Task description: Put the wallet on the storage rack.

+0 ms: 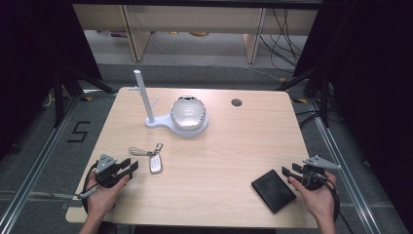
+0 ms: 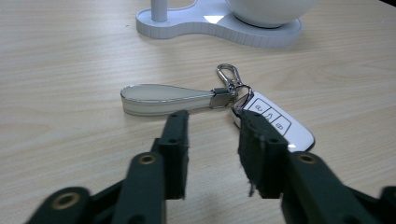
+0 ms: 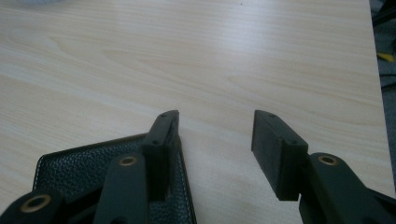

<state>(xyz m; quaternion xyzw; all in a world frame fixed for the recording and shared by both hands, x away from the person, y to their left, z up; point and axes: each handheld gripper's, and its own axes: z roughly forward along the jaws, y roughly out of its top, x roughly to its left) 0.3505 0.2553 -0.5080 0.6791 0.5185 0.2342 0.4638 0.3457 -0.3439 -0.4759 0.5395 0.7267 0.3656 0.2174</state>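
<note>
**Both grippers spread over the table, nothing held**

The left gripper (image 1: 132, 165) sits at the near left with its 2 jaws spread and nothing between them; in the left gripper view (image 2: 212, 135) the tips hover just short of the car key (image 2: 273, 121), gripping nothing. The key lies flat, joined by a metal clasp (image 2: 228, 81) to a white strap loop (image 2: 161, 99) stretching left. The right gripper (image 1: 287, 172) at the near right is also spread and empty; in the right gripper view (image 3: 215, 135) one jaw hangs over the corner of the black wallet (image 3: 84, 172), the other over bare wood.

Farther off, left of centre, a white stand (image 1: 156, 123) with an upright post carries a shiny rounded bowl (image 1: 188, 113). A small round hole (image 1: 236, 102) marks the far right of the table (image 1: 219, 161). Open wood lies between key and wallet; the wallet sits close to the near edge.
</note>
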